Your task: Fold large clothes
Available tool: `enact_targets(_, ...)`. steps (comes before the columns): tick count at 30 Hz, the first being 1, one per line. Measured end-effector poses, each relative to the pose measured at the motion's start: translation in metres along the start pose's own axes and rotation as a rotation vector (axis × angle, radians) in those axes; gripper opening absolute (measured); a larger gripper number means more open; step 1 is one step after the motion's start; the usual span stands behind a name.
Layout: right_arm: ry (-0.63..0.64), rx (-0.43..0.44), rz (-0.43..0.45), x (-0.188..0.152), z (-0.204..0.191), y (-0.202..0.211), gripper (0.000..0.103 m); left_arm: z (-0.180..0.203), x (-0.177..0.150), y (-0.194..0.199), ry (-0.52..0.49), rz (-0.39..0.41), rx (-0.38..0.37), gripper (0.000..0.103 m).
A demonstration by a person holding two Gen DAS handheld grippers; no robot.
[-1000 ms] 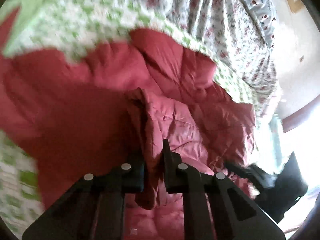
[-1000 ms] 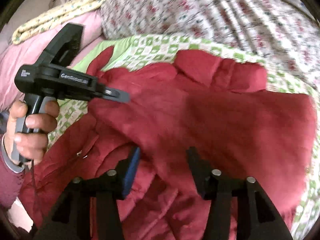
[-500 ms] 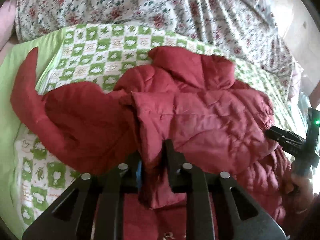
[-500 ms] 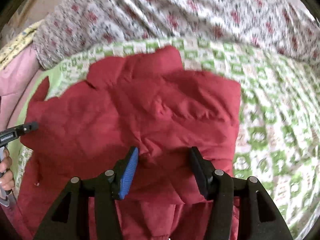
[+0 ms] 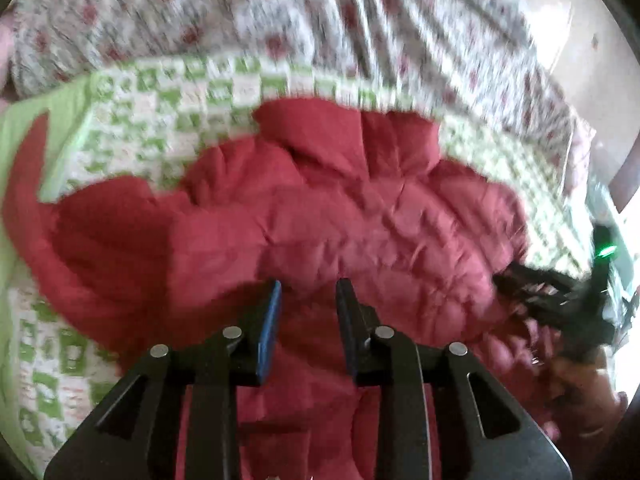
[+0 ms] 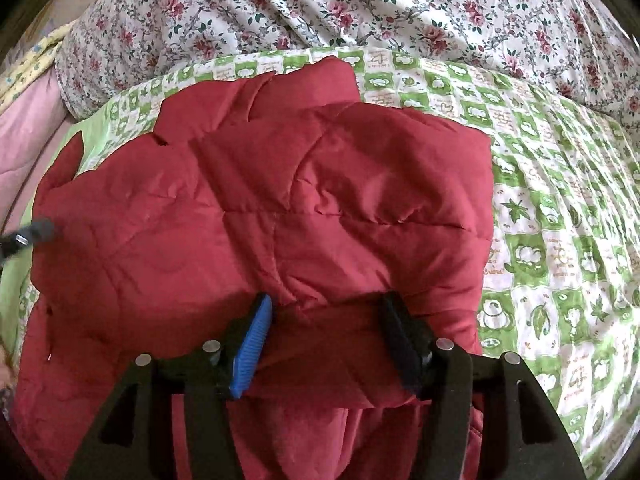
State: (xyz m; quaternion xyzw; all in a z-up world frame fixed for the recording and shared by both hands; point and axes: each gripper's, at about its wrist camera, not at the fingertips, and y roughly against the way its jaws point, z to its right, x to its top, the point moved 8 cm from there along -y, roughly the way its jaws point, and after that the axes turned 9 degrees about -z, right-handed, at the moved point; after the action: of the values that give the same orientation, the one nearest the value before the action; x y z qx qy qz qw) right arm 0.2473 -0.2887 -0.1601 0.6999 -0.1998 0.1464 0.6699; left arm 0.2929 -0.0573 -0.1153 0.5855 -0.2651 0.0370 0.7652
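Right wrist view: your right gripper [image 6: 326, 308] stands apart, its jaws just widened over the red quilted jacket [image 6: 280, 184], clamping nothing. Your left gripper [image 5: 308, 292] has likewise just parted. It's soft, puffy and slippery; pinch the folded edge at lower centre.

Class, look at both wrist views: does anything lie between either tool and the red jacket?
Nothing visible does. The left tool and right tool both hang open directly over the red jacket, which lies spread on the green checked blanket.

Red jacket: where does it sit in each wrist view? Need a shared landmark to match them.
Left wrist: jacket fills the centre, blurred, just beyond the open tongs.
Right wrist: jacket fills centre and left, its near fold between the open tongs.
Shared landmark: green checked sheet under it.
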Motion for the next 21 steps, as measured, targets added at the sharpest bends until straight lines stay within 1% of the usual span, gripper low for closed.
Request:
enact_targets(1,0.007,-0.018,0.003,0.001,-0.002,0.004,0.06,-0.002,-0.001,-0.012,0.005,-0.022,0.017,0.025)
enact_targets(3,0.037,-0.037,0.028,0.005,-0.01,0.015,0.061,-0.004,-0.007,-0.024,0.014,-0.038,0.014,0.025)
enact_targets(4,0.069,-0.032,0.054,0.009,-0.02,0.023,0.06,-0.005,-0.008,-0.027,0.022,-0.037,0.006,0.025)
enact_targets(6,0.105,-0.013,0.074,0.016,-0.035,0.029,0.06,-0.005,-0.009,-0.027,0.032,-0.032,-0.008,0.025)
enact_targets(8,0.118,-0.02,0.069,0.021,-0.039,0.023,0.06,-0.004,-0.012,-0.024,0.033,-0.033,-0.02,0.025)
enact_targets(9,0.118,-0.028,0.053,0.022,-0.038,0.015,0.06,-0.006,-0.012,-0.022,0.039,-0.031,-0.037,0.025)
enact_targets(11,0.108,-0.052,0.018,0.019,-0.031,-0.002,0.06,-0.013,-0.013,-0.02,0.078,-0.017,-0.079,0.025)
enact_targets(12,0.106,-0.062,0.006,0.017,-0.028,-0.009,0.06,-0.018,-0.016,-0.022,0.098,-0.029,-0.098,0.025)
enact_targets(13,0.103,-0.069,-0.011,0.013,-0.022,-0.018,0.061,-0.023,-0.019,-0.026,0.125,-0.044,-0.118,0.024)
enact_targets(14,0.099,-0.062,-0.015,0.01,-0.02,-0.023,0.061,-0.026,-0.021,-0.03,0.144,-0.055,-0.129,0.019)
enact_targets(15,0.095,-0.052,-0.013,0.008,-0.018,-0.025,0.061,-0.028,-0.024,-0.036,0.158,-0.065,-0.132,0.017)
enact_targets(17,0.096,-0.053,-0.018,0.007,-0.018,-0.026,0.062,-0.026,-0.026,-0.04,0.156,-0.06,-0.121,0.017)
enact_targets(19,0.107,-0.069,-0.021,0.007,-0.019,-0.029,0.062,-0.022,-0.026,-0.041,0.137,-0.051,-0.077,0.017)
enact_targets(21,0.107,-0.073,-0.018,0.006,-0.019,-0.03,0.062,-0.02,-0.026,-0.043,0.127,-0.046,-0.054,0.017)
